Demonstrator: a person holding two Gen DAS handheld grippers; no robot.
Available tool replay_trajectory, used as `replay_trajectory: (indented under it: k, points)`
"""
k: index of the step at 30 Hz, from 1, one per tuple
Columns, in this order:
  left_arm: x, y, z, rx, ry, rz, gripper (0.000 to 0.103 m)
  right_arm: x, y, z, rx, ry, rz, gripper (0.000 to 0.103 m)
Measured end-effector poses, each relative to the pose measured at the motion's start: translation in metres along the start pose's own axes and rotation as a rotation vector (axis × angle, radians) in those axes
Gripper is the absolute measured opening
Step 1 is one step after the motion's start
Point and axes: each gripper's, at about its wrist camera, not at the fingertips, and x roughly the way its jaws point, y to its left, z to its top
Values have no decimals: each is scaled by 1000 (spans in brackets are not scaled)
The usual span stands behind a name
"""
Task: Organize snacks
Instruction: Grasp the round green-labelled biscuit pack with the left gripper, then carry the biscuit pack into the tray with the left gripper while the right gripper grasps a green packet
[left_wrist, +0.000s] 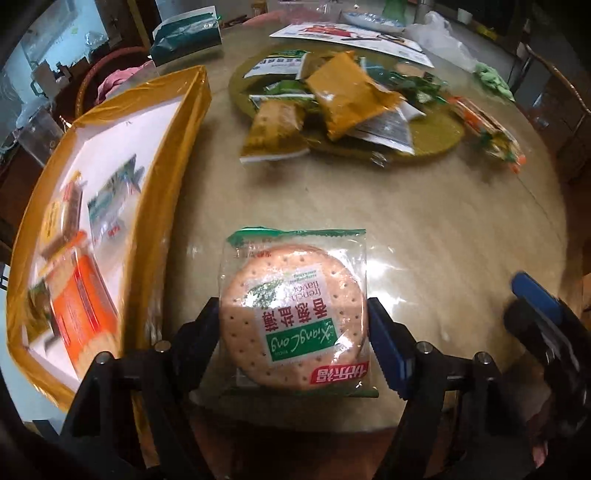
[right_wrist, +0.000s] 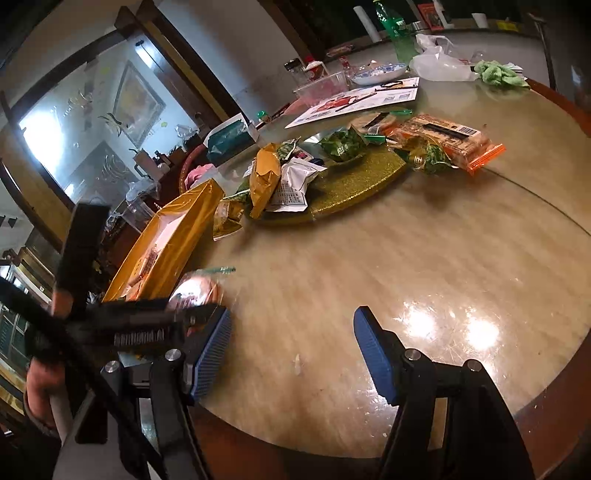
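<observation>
Glossy round table (left_wrist: 424, 229), cracker packet (left_wrist: 295, 314), gold box (left_wrist: 173, 155), tray (left_wrist: 436, 133)

Biscuit packet (left_wrist: 293, 314) label, upside down: "XiangLong", "french flavor", Chinese characters on red strip.

Home dining room (round table (right_wrist: 369, 258))

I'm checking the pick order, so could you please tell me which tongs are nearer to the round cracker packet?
Left. The left tongs straddle the round cracker packet, one finger at each side. The right tongs hang open over bare table, off to the packet's right.
</observation>
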Motion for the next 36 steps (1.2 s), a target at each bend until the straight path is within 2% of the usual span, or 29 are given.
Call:
replay_trajectory:
  k: [4, 9, 12, 15, 17, 20, 21, 22, 27, 33, 36]
  points:
    - [-5, -2, -13, 1, -32, -15, 80, 3, -9, 6, 35, 33, 11, 68]
    - [-8, -8, -21, 34, -52, -32, 76, -8, -33, 26, 36, -15, -99, 68]
    - [-10, -16, -30, 82, -72, -54, 76, -9, -51, 55, 36, -42, -135, 68]
    - [-12, -20, -33, 101, -86, -63, 76, -3, -54, 85, -45, -68, -199, 68]
    - [-11, -19, -33, 104, -86, -69, 76, 8, -57, 105, -93, -48, -226, 67]
    - [-11, -18, -34, 110, -87, -72, 76, 32, -66, 126, -123, 1, -274, 51]
    - [-11, -18, -34, 108, -86, -72, 76, 41, -71, 127, -117, 26, -306, 39]
    - [-11, -17, -35, 109, -90, -73, 76, 45, -72, 126, -111, 38, -316, 31]
    - [-12, -16, -38, 110, -104, -75, 77, 37, -57, 103, -119, 39, -296, 25]
    - [-12, -17, -38, 104, -114, -73, 78, 22, -20, 51, -123, 36, -210, 24]
    - [-12, -16, -39, 101, -121, -70, 78, 14, -1, 24, -148, 18, -210, 24]
